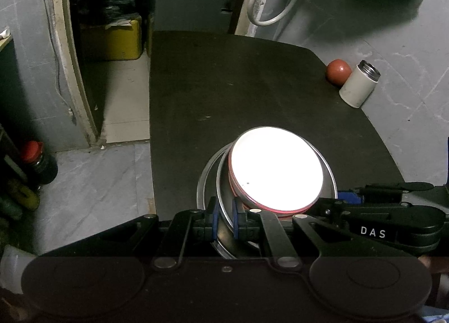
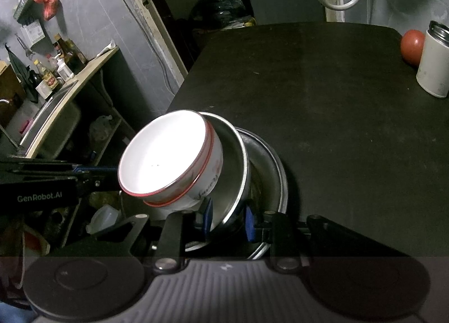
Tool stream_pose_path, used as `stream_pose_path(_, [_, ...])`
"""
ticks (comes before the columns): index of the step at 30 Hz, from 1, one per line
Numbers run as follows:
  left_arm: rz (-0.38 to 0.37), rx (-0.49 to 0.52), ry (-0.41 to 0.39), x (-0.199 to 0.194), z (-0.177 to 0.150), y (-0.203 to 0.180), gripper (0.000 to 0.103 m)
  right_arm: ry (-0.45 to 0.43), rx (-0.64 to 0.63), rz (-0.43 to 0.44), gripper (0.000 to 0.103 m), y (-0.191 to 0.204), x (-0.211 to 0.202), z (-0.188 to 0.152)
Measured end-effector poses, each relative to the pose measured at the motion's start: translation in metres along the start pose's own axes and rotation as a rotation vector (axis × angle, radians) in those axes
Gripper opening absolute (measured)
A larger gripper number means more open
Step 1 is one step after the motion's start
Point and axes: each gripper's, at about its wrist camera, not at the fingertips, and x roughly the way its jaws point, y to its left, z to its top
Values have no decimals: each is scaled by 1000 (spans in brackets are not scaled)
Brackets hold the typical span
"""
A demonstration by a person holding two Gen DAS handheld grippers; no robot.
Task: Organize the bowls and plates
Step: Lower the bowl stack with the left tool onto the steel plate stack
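**Both grippers pinch the rim of a tilted metal dish**

Blue pads of the left gripper (image 1: 224, 220) pinch the rim of a metal dish (image 1: 224, 182); the right gripper (image 2: 228, 219) pinches that dish's rim too. A white bowl (image 2: 165, 160) with a red rim sits tilted inside it. Beneath lies a metal plate (image 2: 276, 179) on the black table (image 2: 322, 92). Far off stand a tomato (image 1: 338, 71) and a white cup (image 1: 359, 82), just beside each other.

White ceramic bowl (image 2: 171, 160) with red rim bands and script lettering; silver steel plates (image 2: 238, 165). Black table (image 2: 322, 98), red tomato (image 2: 411, 46), white canister (image 2: 433, 67).
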Motion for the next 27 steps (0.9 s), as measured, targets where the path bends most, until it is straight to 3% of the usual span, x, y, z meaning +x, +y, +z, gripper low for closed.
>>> stream_pose_path(27, [47, -17, 4, 0, 0, -9, 8, -9, 5, 32, 29, -9, -1, -1])
